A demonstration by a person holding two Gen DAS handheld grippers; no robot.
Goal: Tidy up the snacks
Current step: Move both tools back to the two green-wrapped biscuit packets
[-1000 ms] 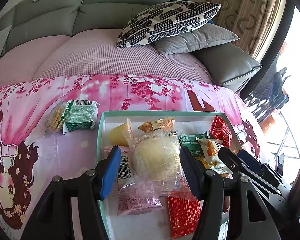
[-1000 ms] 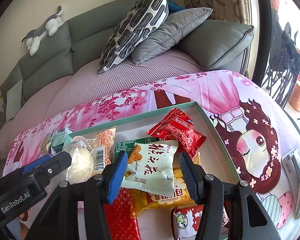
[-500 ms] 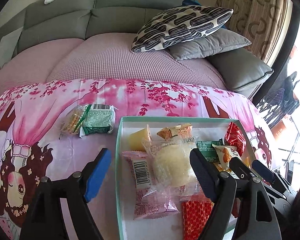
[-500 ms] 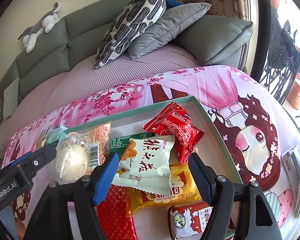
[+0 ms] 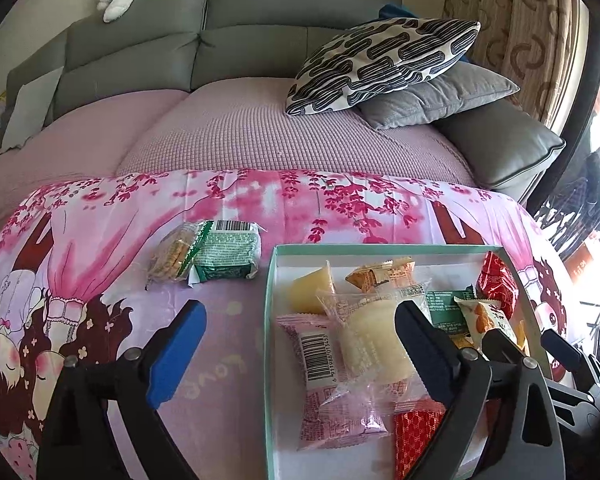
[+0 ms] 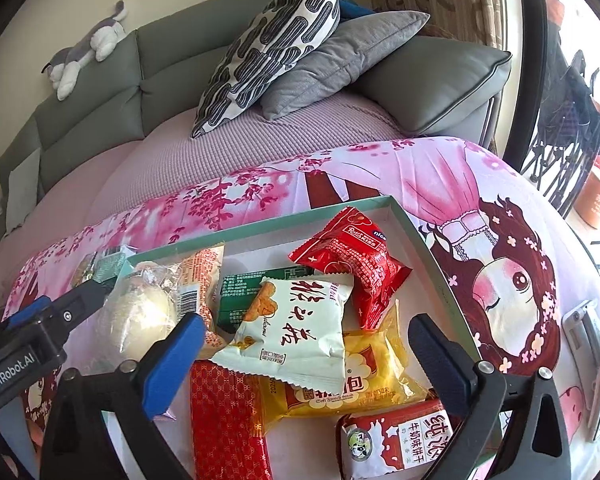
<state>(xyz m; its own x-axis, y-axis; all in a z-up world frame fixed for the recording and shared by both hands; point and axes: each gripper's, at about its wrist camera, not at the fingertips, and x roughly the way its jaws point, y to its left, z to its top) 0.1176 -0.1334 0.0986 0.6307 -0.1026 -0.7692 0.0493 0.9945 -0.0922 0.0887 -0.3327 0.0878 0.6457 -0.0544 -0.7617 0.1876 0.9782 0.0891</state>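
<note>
While we hover: both tools over the box [image 6: 428,240]
Left tool [image 5: 300,344]: jaws opening, bun [image 5: 372,344] unpressed
Right tool [image 6: 306,350]: jaws opening, white pack [image 6: 300,328] unpressed

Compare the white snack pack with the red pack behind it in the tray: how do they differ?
The white pack is pale with an orange cracker picture and dark script; the red pack is red with a small white label. The white pack lies nearer the right gripper, overlapping the yellow bag; the red pack lies farther back, near the tray wall. Both are sealed pillow-style packs inside the tray, untouched.
</note>
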